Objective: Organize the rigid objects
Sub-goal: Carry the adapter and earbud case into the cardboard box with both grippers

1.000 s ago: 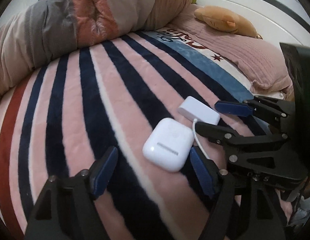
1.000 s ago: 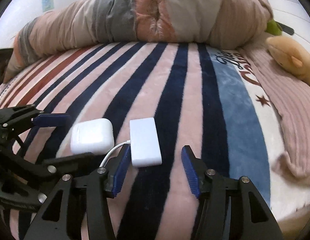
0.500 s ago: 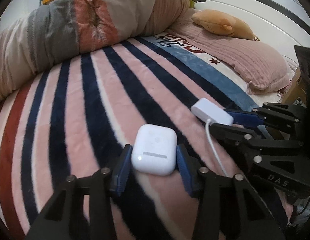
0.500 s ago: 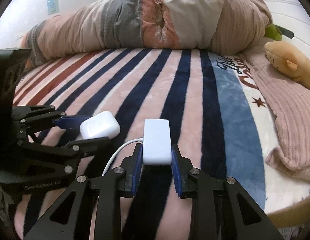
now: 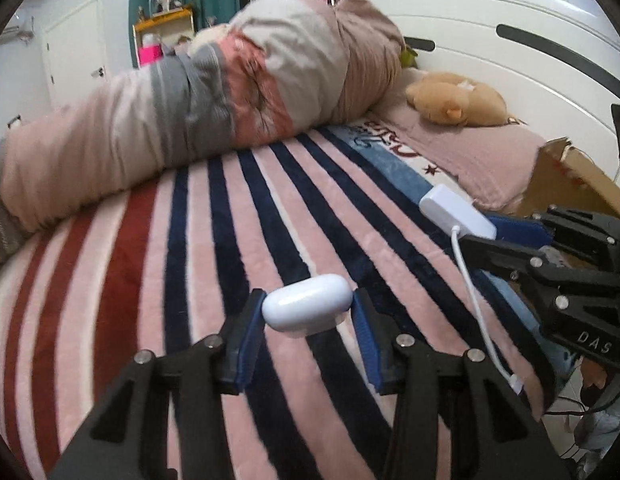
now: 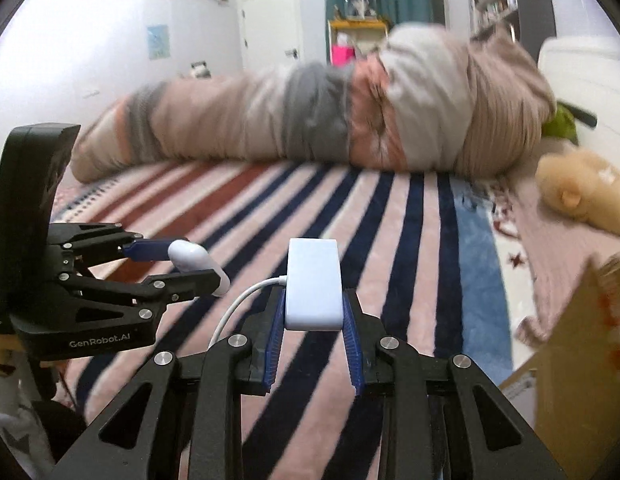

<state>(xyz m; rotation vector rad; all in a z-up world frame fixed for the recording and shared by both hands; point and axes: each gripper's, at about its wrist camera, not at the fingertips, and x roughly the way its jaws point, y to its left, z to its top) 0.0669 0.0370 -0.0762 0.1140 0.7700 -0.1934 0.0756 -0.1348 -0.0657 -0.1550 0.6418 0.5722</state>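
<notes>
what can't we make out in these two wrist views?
- Earbud case: left wrist view shows one rounded end only; lid and hinge side hidden.
- White adapter: underside hidden by the right gripper; any ports not visible.
- Adapter cable: far end blurred against the blanket edge in the left wrist view.
- Cardboard box: cut off by the right wrist frame, contents unseen.
- Rolled duvet: motion-blurred.

The earbud case (image 5: 308,305) is glossy white plastic, smooth and rounded. The white adapter (image 6: 313,284) looks like smooth, satin plastic, its cable (image 5: 475,300) rubbery. Both tools, left (image 5: 308,334) and right (image 6: 313,344), are matt black plastic with ribbed blue pads and bright metal screws. The striped blanket (image 5: 190,280) is plush fleece; the pillow (image 5: 469,152) ribbed cloth; the box (image 6: 581,360) brown cardboard.
</notes>
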